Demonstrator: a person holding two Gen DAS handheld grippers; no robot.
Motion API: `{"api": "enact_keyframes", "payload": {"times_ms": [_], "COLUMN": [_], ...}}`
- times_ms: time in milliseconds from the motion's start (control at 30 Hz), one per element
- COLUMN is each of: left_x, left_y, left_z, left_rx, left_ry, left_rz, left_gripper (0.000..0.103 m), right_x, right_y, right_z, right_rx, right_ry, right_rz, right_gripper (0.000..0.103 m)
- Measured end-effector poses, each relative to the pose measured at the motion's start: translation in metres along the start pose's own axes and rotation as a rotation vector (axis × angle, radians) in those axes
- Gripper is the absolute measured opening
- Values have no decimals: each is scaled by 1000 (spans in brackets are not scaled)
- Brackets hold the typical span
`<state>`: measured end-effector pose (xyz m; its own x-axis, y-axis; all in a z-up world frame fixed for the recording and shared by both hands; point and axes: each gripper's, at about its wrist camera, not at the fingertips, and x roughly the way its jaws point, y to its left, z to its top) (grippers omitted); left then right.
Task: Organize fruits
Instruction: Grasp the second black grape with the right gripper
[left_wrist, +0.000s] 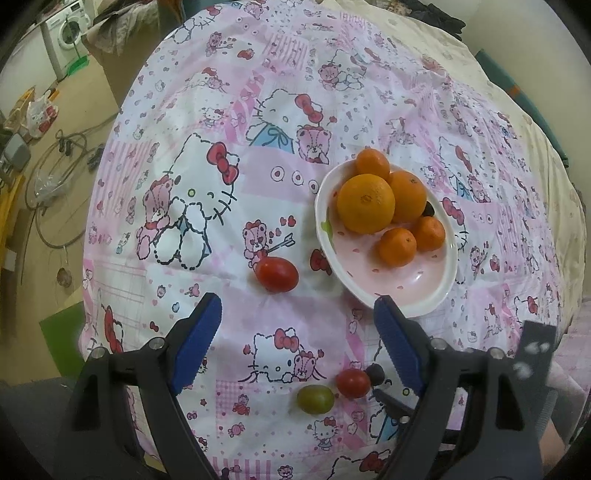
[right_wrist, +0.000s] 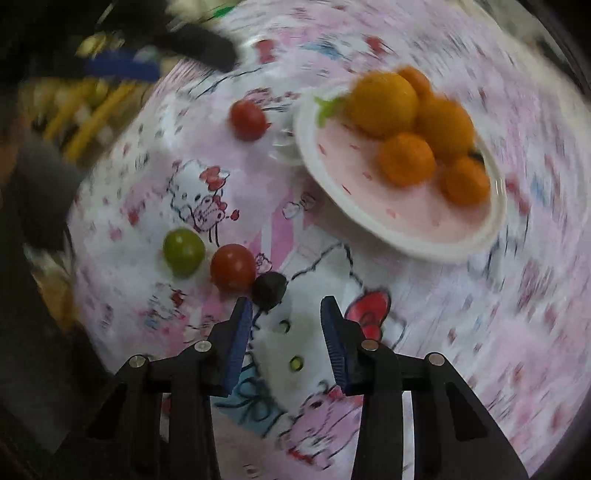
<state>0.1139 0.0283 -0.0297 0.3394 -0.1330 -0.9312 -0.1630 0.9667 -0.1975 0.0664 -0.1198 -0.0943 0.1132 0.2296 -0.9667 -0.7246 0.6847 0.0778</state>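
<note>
A white and pink oval plate (left_wrist: 417, 288) (right_wrist: 424, 225) holds several oranges (left_wrist: 365, 208) (right_wrist: 382, 103) and mandarins. A red tomato (left_wrist: 277, 274) (right_wrist: 248, 120) lies on the cloth left of the plate. A green grape (left_wrist: 315, 398) (right_wrist: 183, 252), a smaller red tomato (left_wrist: 352, 383) (right_wrist: 233, 266) and a dark grape (left_wrist: 375, 373) (right_wrist: 269, 290) lie together near the front. My left gripper (left_wrist: 295, 308) is open and empty above the cloth. My right gripper (right_wrist: 286, 308) is open and empty, with the dark grape just ahead of its left finger. The right view is blurred.
A Hello Kitty cloth (left_wrist: 207, 192) covers the round table. A dark fruit (left_wrist: 428, 209) shows behind the oranges on the plate. The floor at left holds cables, bags and a washing machine (left_wrist: 68, 31).
</note>
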Motion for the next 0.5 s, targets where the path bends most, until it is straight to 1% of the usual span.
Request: {"api": "enact_keyframes", "payload": {"times_ms": [33,133,200,267,300,400,500], "left_x": [0,1,1,2,3,5,5], "left_y": [0,-1,-2,-4,-5,-6,-4], "left_z": [0,1,1,2,2,3,3], "left_rx": [1,0,2,10,13,14,12], "left_ry": [0,1,1,2,2,8,13], "left_rz": [0,0,-4,-6,-4,-7,-2], "left_gripper": [82,82,82,82,82,82,82], "right_x": [4,14,19,23,25,28,23], "right_y": [3,9,12,14,14,14,9], "right_z": [4,10,12,14,16,21,22], "right_rx": [-34,-134,-174,-209,-213,-220,-188], "right_ry": [9,23,37,20,21,15,1], "right_rz": [-1,-47,-35,-21,-11,3,18], "right_gripper": [35,35,32,28,25,25,24]}}
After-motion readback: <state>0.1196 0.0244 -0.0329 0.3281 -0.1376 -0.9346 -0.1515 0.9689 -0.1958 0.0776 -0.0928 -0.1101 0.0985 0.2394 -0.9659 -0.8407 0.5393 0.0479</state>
